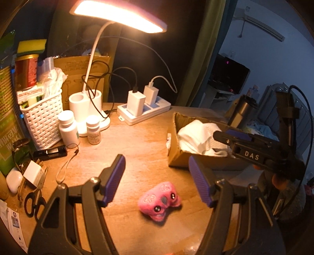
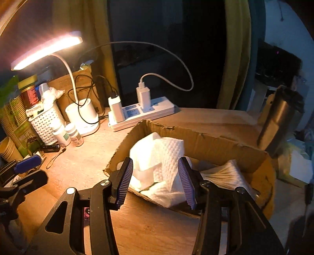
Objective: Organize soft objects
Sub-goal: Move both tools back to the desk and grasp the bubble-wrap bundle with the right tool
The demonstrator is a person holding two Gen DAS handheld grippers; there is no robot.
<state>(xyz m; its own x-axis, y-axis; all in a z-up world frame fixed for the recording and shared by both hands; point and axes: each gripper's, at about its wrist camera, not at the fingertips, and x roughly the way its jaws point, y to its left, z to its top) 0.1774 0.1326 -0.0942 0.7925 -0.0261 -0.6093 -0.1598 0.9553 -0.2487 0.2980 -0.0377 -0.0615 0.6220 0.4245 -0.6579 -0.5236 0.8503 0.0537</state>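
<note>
A pink plush toy (image 1: 159, 202) with dark eyes lies on the wooden desk, just below and between my left gripper's fingers. My left gripper (image 1: 158, 181) is open and empty above it. A cardboard box (image 1: 176, 155) at the right holds crumpled white paper towels (image 1: 198, 136). In the right wrist view my right gripper (image 2: 156, 181) is open over the box (image 2: 196, 137), its purple pads on either side of a crumpled white paper towel (image 2: 159, 155) without pinching it. A folded white cloth (image 2: 223, 174) lies in the box's right part.
A lit desk lamp (image 1: 117, 13) stands at the back. A white power strip (image 1: 145, 111) with chargers, two white bottles (image 1: 67, 125), a white woven basket (image 1: 42, 117), scissors (image 1: 35, 200) and a black device (image 1: 50, 152) crowd the left. A metal flask (image 2: 280, 117) stands far right.
</note>
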